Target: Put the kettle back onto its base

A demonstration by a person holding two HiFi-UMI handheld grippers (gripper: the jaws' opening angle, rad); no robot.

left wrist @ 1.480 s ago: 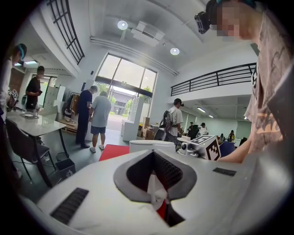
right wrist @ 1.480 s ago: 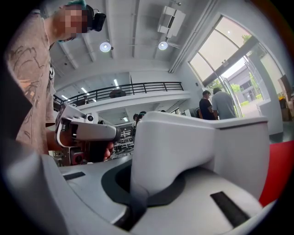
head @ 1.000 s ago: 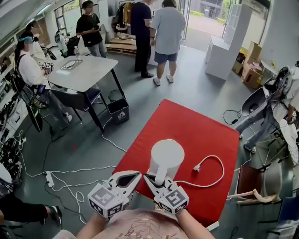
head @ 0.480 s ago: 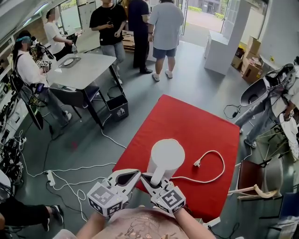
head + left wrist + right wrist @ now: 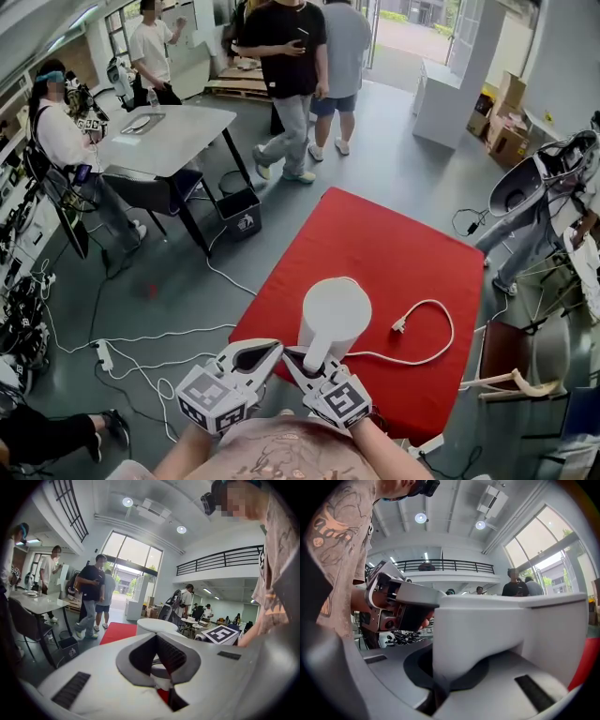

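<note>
Behind, a bystander in black (image 5: 286,56) has walked nearer the red table (image 5: 394,244), where the white kettle (image 5: 333,314) stands at its near half (power cord (image 5: 427,309) beside), handle clamped by the right gripper (image 5: 302,360), left gripper (image 5: 272,351) closed, empty.

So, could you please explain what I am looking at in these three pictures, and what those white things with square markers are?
There is no robot: a person holds a two-jaw gripper in each hand, each with a marker cube. The head view comes from a camera on the person's head, looking down; each gripper view comes from a camera riding on that gripper, looking along its jaws. On the red table are a white kettle and a white power cord, its plug lying loose. The right gripper is shut on the kettle's handle; the left gripper beside it is shut and empty.
</note>
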